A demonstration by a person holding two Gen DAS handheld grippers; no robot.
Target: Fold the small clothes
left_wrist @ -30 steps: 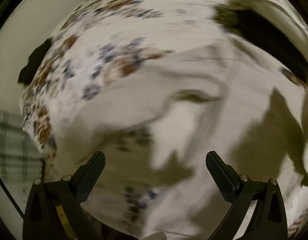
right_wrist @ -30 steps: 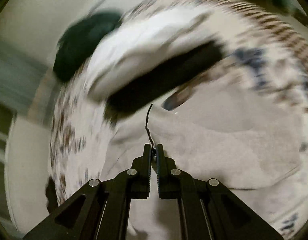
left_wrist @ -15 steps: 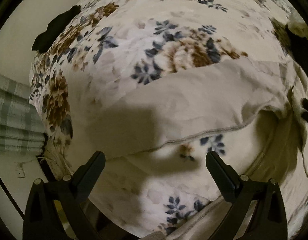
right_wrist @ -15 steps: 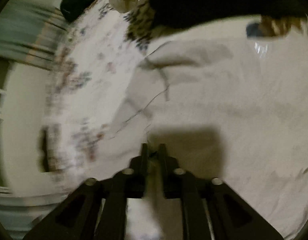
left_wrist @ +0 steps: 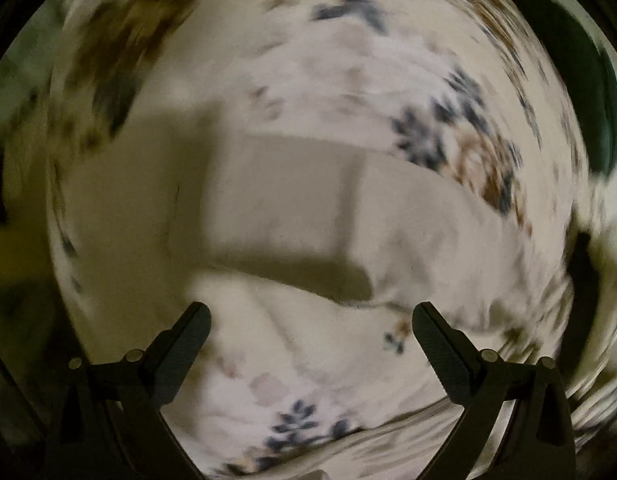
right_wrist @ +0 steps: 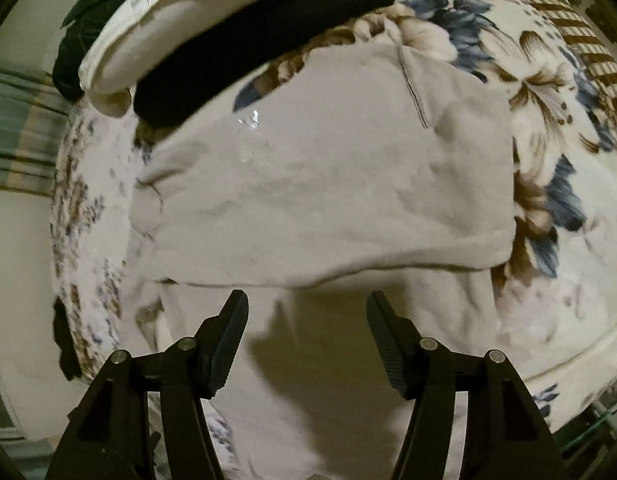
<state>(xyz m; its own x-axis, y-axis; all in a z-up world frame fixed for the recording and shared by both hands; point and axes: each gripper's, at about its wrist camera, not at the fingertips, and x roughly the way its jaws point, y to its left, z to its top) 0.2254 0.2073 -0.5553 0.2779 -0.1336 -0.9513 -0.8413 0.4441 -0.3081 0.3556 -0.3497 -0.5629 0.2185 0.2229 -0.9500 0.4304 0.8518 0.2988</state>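
A beige garment is lying folded over on a floral cloth, its folded edge just ahead of the right gripper. That gripper's jaws are standing apart after just opening, gripping nothing. The left gripper is gaping wide and empty above the same garment, in a blurred view. A black item and a white item are lying stacked beyond the garment

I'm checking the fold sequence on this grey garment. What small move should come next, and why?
Probably bring the left hand-held gripper down onto the grey garment edge: the right hand-held gripper has just been opening, nothing between its jaws, and the fold lies flat.
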